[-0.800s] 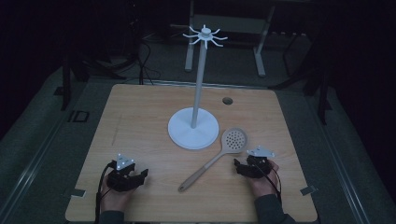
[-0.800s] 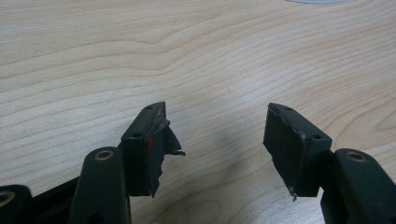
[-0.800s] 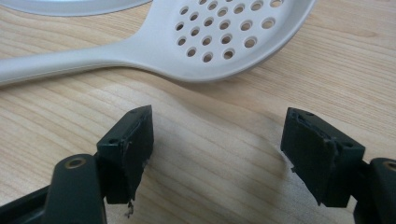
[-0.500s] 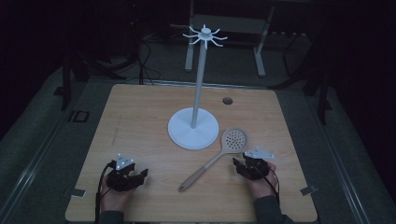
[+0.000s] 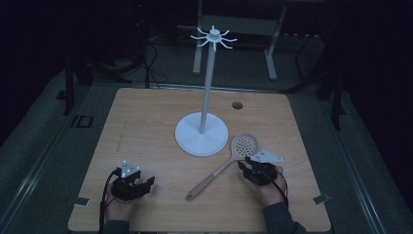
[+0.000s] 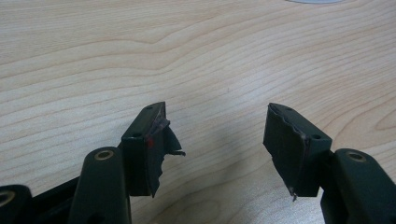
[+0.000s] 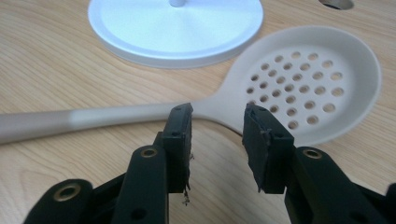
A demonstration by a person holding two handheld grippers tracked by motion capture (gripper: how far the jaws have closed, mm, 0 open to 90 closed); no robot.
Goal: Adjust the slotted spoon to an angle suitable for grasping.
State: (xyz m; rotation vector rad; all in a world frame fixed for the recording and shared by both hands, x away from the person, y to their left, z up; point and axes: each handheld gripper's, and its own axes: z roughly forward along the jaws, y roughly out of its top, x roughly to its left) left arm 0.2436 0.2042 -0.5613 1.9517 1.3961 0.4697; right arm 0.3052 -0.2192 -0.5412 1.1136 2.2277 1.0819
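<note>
A light wood-grain counter (image 5: pixel 146 126) carries a white stand with a round flat base, a tall thin pole and a crown of small hooks at the top (image 5: pixel 201 132). Just right of the base lies a beige plastic slotted spoon with a round perforated bowl (image 5: pixel 229 158); its bowl points toward the far right and its long handle runs toward the near edge, ending near the middle of the counter. A small round hole (image 5: pixel 237 105) opens in the counter surface beyond the stand, to its right.

The left tool (image 5: pixel 141 184), held in the person's left hand (image 5: pixel 119 207) near the counter's near left corner, is released: in the left gripper view its two black jaws stand wide apart over bare wood, with worn, torn pads (image 6: pixel 159 140).

The right tool (image 5: pixel 246 168), held in the person's right hand (image 5: pixel 269 190), sits just beside the spoon's bowl. In the right gripper view its jaws are parted and grasp nothing; the tips point at the spoon's neck, where handle meets bowl, which lies just beyond them. Whether they touch it cannot be told.
</note>
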